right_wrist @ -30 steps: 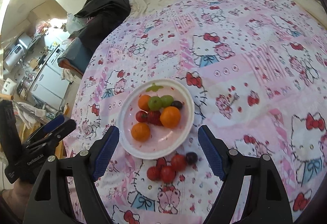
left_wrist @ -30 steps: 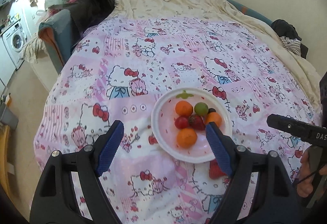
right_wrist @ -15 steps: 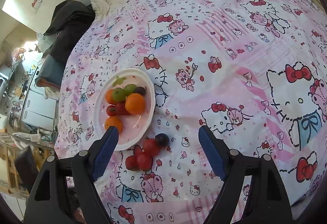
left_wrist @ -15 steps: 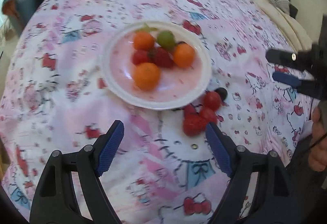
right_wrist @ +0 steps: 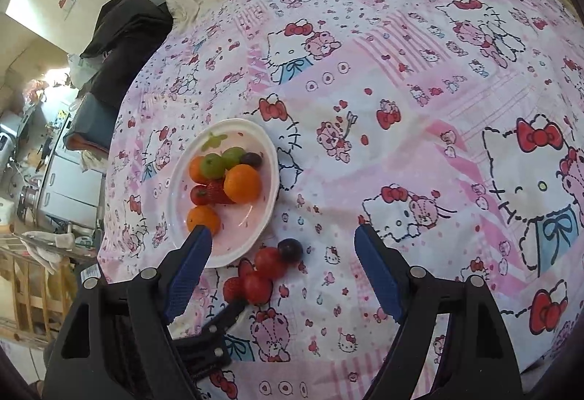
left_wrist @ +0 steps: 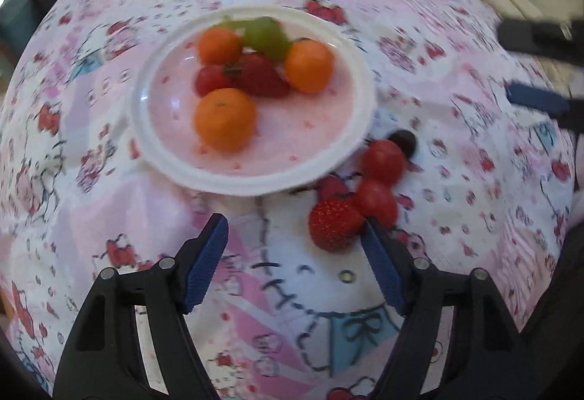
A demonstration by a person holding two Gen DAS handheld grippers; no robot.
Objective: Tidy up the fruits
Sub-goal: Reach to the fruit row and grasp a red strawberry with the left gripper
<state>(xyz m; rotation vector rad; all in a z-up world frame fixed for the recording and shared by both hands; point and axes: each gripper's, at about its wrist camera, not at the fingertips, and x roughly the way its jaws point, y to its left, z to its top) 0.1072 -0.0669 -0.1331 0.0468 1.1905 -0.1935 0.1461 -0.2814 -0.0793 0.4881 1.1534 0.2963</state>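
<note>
A bed (right_wrist: 419, 79) with a pink cartoon sheet carried a white plate (left_wrist: 252, 177) holding three oranges, green grapes, a strawberry and a tomato. Just right of the plate's near rim, on the sheet, lay a loose strawberry (left_wrist: 334, 223), two tomatoes (left_wrist: 379, 177) and a dark grape (left_wrist: 403, 142), close together. The left gripper (left_wrist: 295, 235) hung over the sheet near the plate; its fingers were closing, with nothing pressed between them, the right finger just beside the loose strawberry. The right gripper (right_wrist: 283, 245) stood wide and empty above the loose fruit.
</note>
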